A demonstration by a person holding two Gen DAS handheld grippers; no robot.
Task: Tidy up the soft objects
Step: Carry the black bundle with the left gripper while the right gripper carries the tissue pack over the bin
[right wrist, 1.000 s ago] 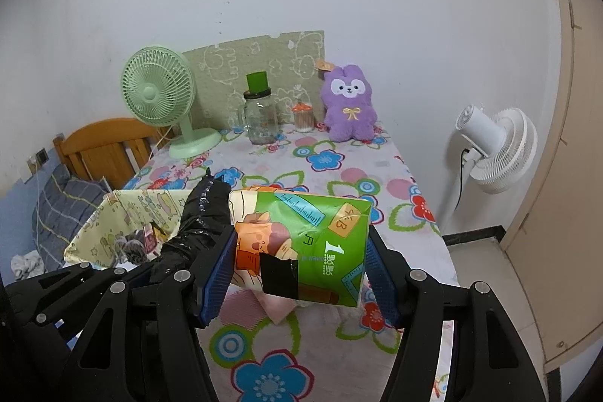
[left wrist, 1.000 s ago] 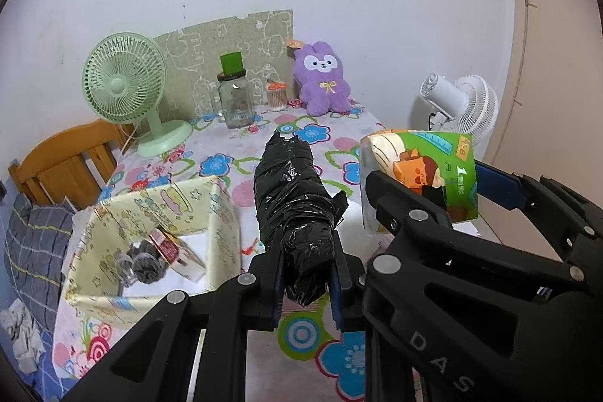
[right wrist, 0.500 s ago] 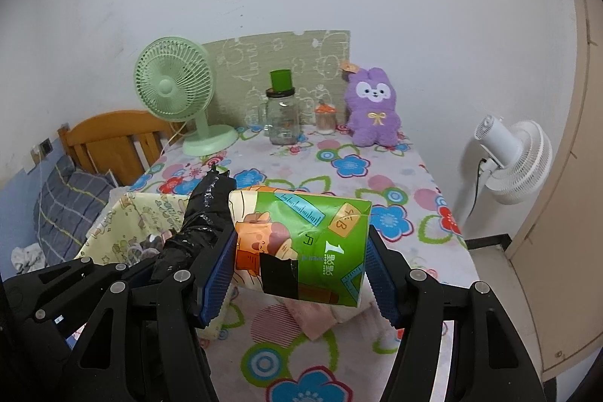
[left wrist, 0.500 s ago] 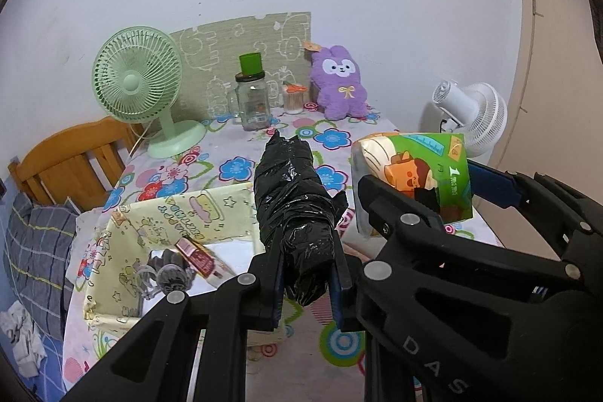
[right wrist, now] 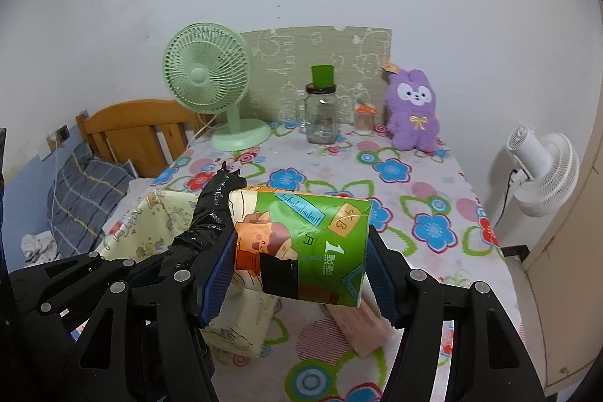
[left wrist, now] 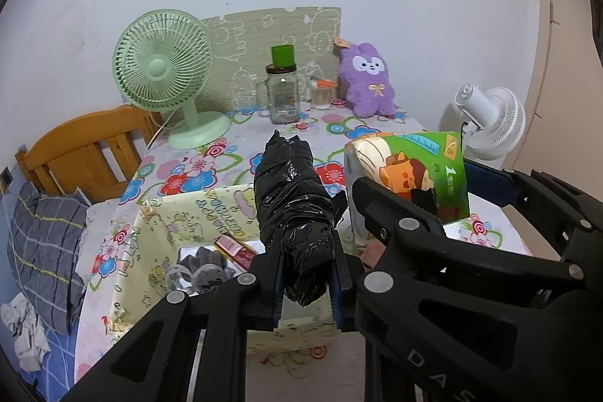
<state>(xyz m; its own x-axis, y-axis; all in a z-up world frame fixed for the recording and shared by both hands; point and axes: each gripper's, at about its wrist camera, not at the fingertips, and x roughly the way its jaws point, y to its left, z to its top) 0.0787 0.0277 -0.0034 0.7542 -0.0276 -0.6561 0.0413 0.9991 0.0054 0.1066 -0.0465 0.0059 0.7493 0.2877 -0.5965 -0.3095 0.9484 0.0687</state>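
My left gripper (left wrist: 307,283) is shut on a black plastic-wrapped roll (left wrist: 292,210) and holds it above a yellow patterned fabric box (left wrist: 158,243). The box holds grey socks (left wrist: 199,264) and a red packet (left wrist: 235,245). My right gripper (right wrist: 297,274) is shut on a green tissue pack (right wrist: 301,243), held in the air just right of the black roll (right wrist: 211,217). The pack also shows in the left wrist view (left wrist: 410,172). A pink cloth (right wrist: 358,326) lies on the table under the pack. A purple plush bunny (right wrist: 412,115) sits at the far right of the table.
A flowered tablecloth (right wrist: 395,198) covers the table. At its back stand a green desk fan (right wrist: 211,81), a glass jar with a green lid (right wrist: 320,112) and a small orange-topped jar (right wrist: 363,117). A white floor fan (right wrist: 542,168) stands right, a wooden bed frame (right wrist: 139,127) left.
Both grippers have pulled back and risen with their loads. The table, the box and the far objects now appear lower and farther. The grips have not changed.
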